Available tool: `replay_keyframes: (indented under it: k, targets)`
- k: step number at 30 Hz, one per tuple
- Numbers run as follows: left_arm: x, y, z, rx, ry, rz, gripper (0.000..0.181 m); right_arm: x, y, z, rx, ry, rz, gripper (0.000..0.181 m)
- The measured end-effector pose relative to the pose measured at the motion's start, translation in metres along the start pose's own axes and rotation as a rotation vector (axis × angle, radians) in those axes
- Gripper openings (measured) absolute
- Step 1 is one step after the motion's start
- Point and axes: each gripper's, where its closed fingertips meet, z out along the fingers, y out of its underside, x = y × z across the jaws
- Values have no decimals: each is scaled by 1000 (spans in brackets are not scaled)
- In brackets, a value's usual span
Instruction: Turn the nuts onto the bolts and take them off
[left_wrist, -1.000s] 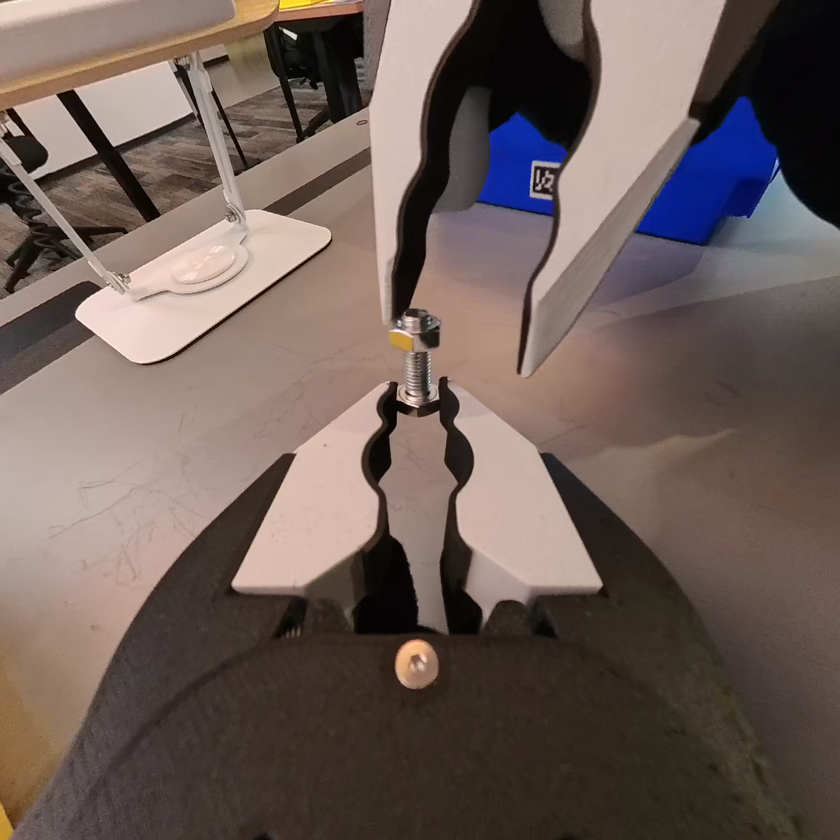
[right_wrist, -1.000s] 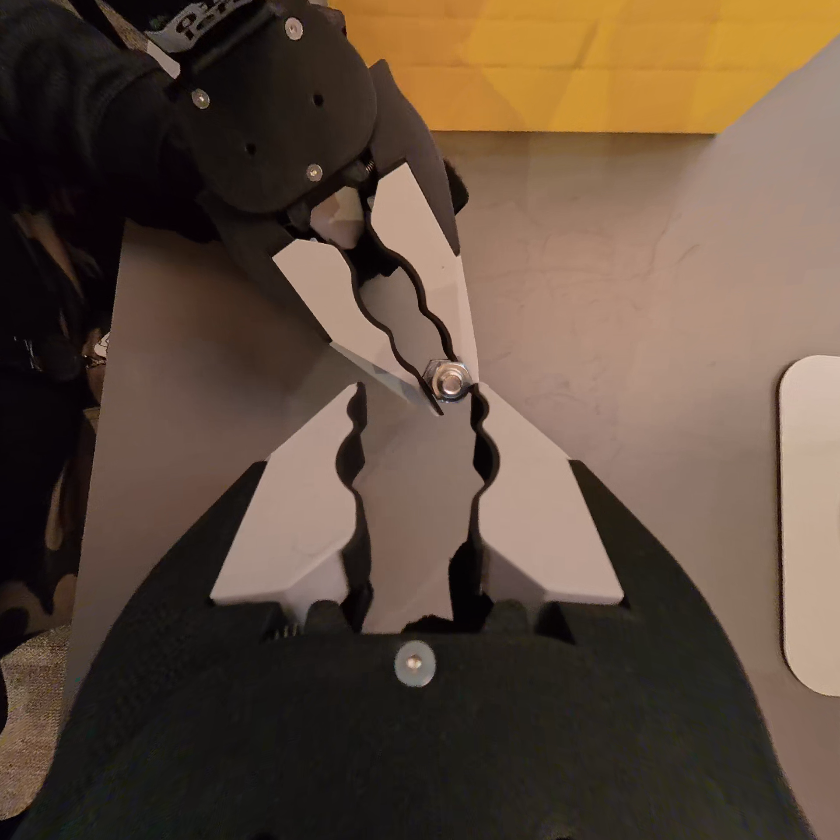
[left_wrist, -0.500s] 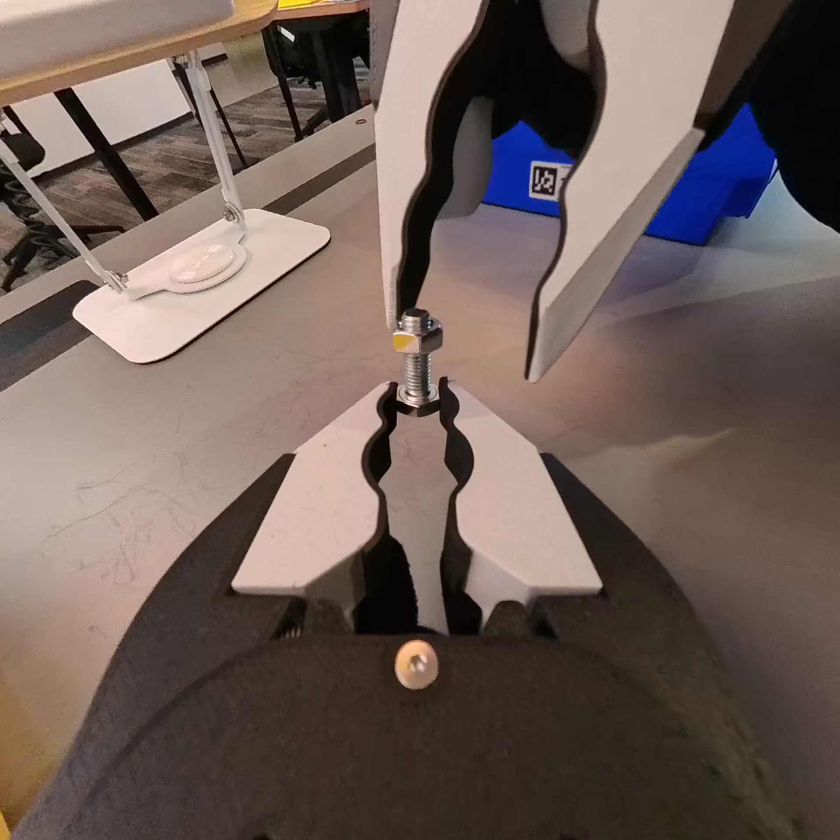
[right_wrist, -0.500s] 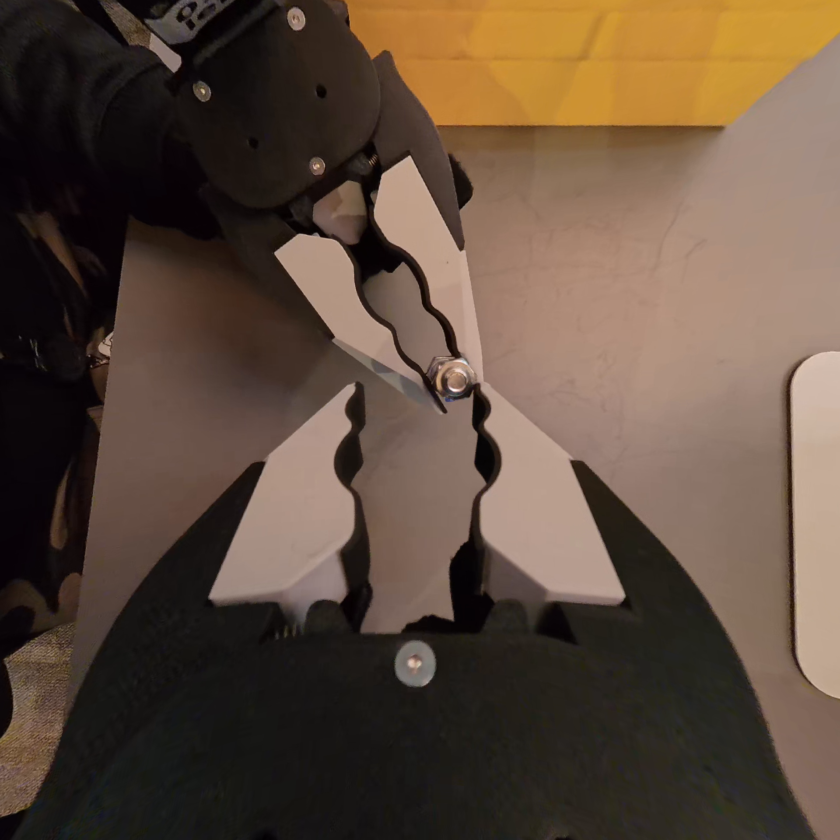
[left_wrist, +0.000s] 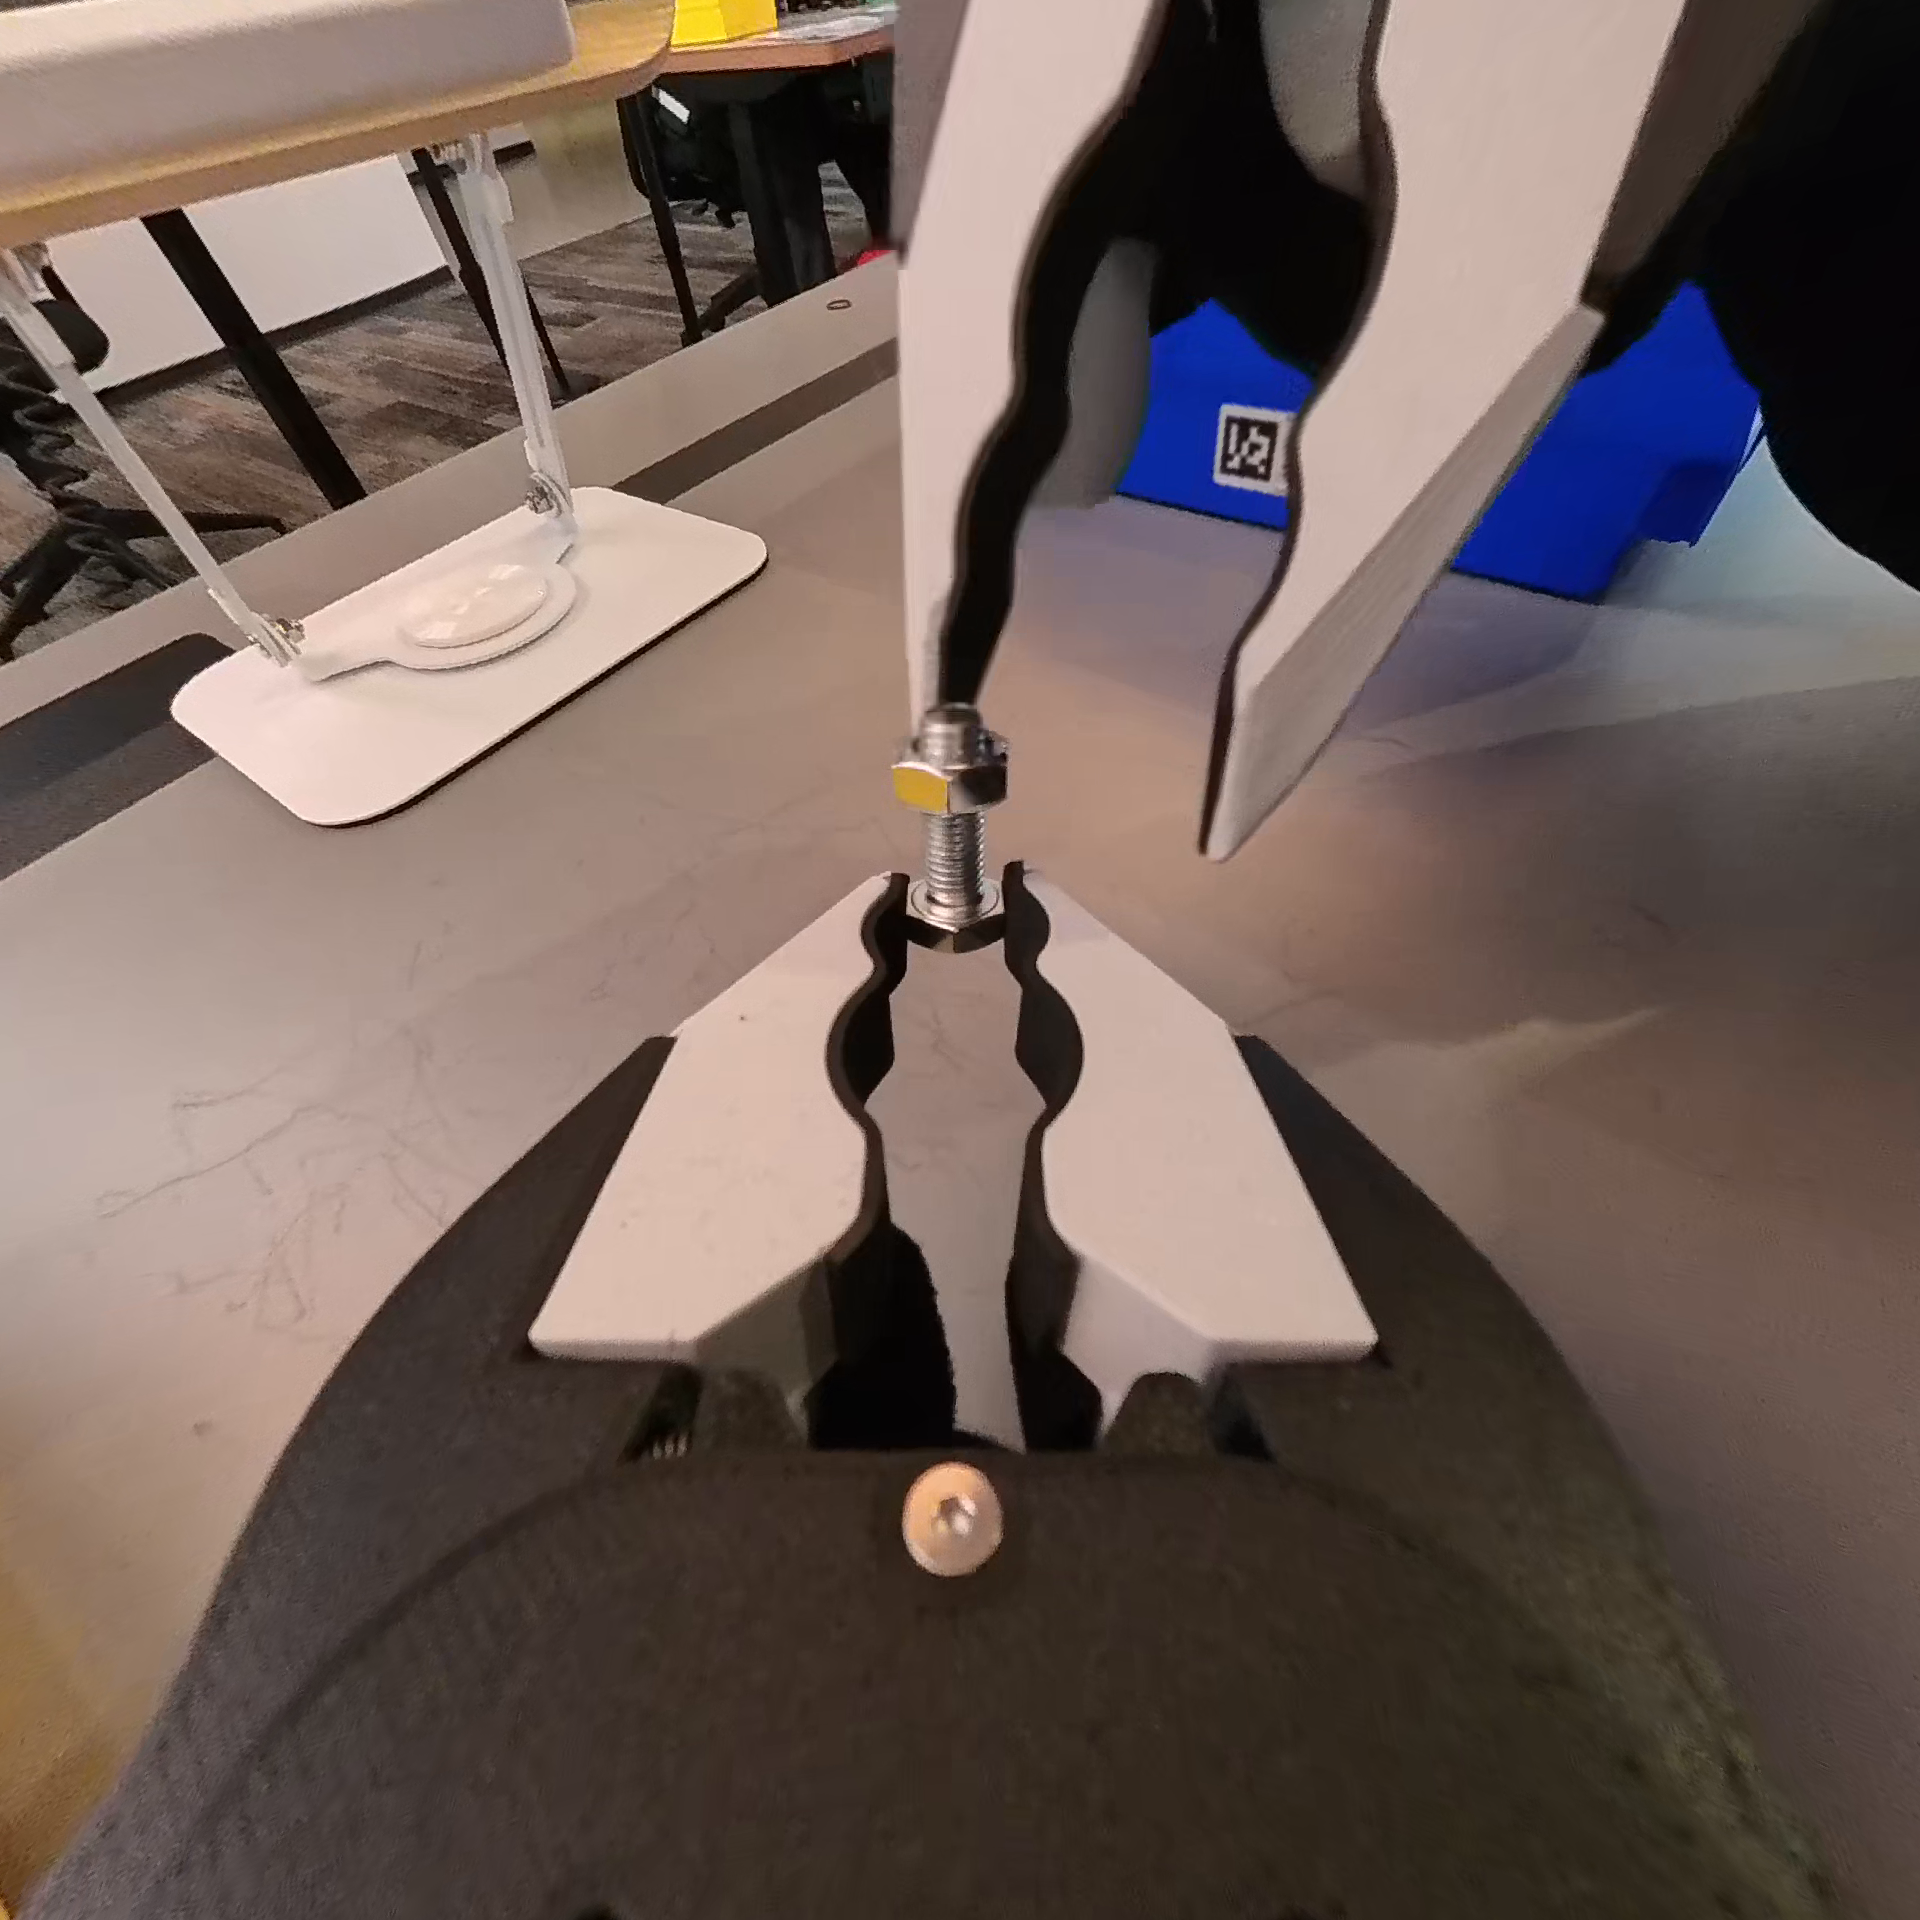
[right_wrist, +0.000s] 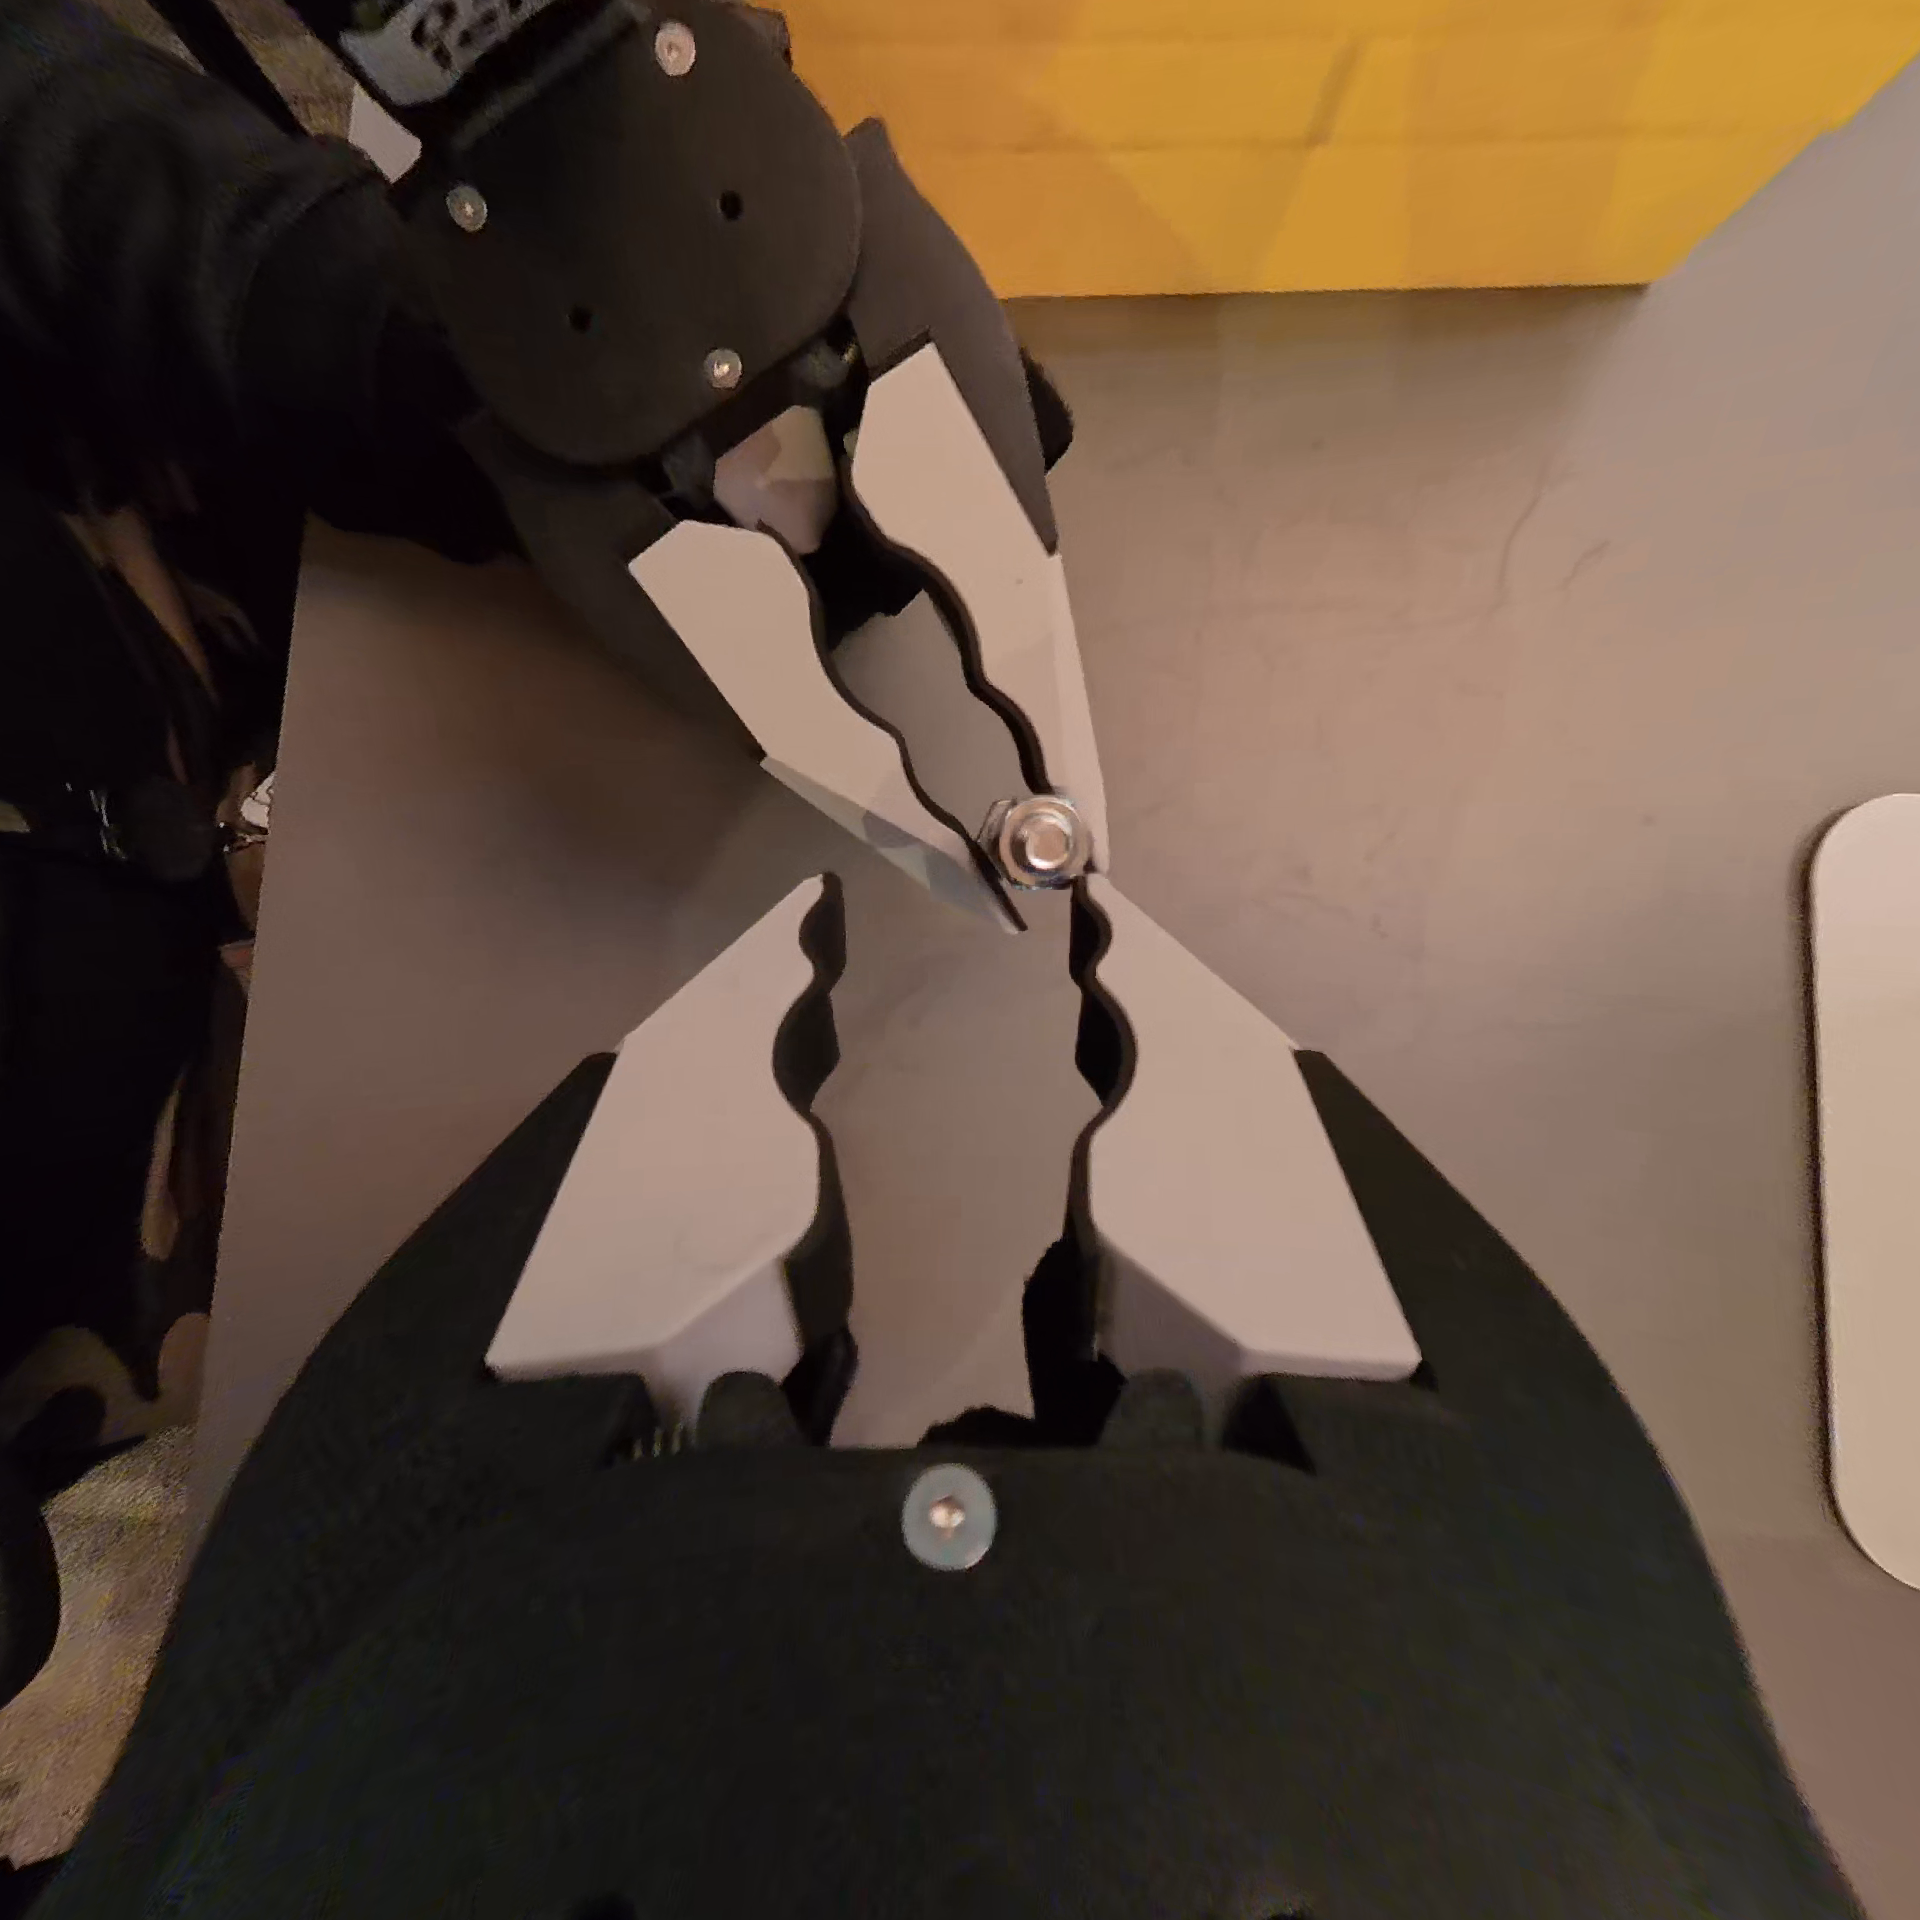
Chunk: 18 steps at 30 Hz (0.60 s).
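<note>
Bolt (left_wrist: 951, 868) stands upright at frame centre, head pinched by the left claw (left_wrist: 954, 914). Right claw (left_wrist: 1081, 800) stays spread, 1 finger beside the nut (left_wrist: 948, 784). Almost nothing moved; turning seems paused.

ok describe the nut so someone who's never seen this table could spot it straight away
On the grey table, find the left gripper, whose white fingertips clamp the head of a small upright bolt. The nut sits near the top of that bolt's thread, just under one finger of the open right gripper. It is the silver hexagon with one face reflecting yellow.
</note>
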Motion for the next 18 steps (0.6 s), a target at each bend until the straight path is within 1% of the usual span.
replay_keyframes:
  k: [1, 2, 3, 4, 7, 8, 11, 12, 14, 15, 16, 17, 18]
  targets:
    - [0, 0, 0, 0, -1, -2, 16, -3, 3, 1, -16, -16, -2, 38]
    - [0, 0, 0, 3, 1, -4, 16, -11, 6, 2, -32, -59, -9, 19]
    - [0, 0, 0, 3, 2, -6, 16, -19, 8, 2, -38, -110, -16, 8]
    - [0, 0, 0, 4, 2, -7, 16, -21, 8, 2, -38, -119, -15, 9]
    - [0, 0, 0, 2, 2, -4, 16, -9, 9, 0, -35, -66, 20, 14]
    - [0, 0, 0, 1, 2, -4, 16, -4, 7, -1, -24, -46, 27, 18]
    - [0, 0, 0, 1, 2, -5, 16, 4, -1, -2, 16, -5, 35, 41]
    - [0, 0, 0, 1, 2, -5, 16, 2, -3, 0, 17, -5, 24, 44]
    - [0, 1, 0, -3, 2, -4, 16, -2, 1, 3, -10, -16, 7, 45]
    - [0, 1, 0, -6, 1, -2, 16, -6, 3, 3, -28, -39, 7, 33]
    - [0, 0, 0, -1, 1, -1, 16, -17, 6, 1, -41, -105, 7, 2]
    - [0, 0, 0, 0, 2, -4, 16, -23, 6, -1, -39, -145, 11, 6]
    - [-1, 0, 0, 1, 2, -6, 16, -23, 6, -2, -36, -143, 16, 5]
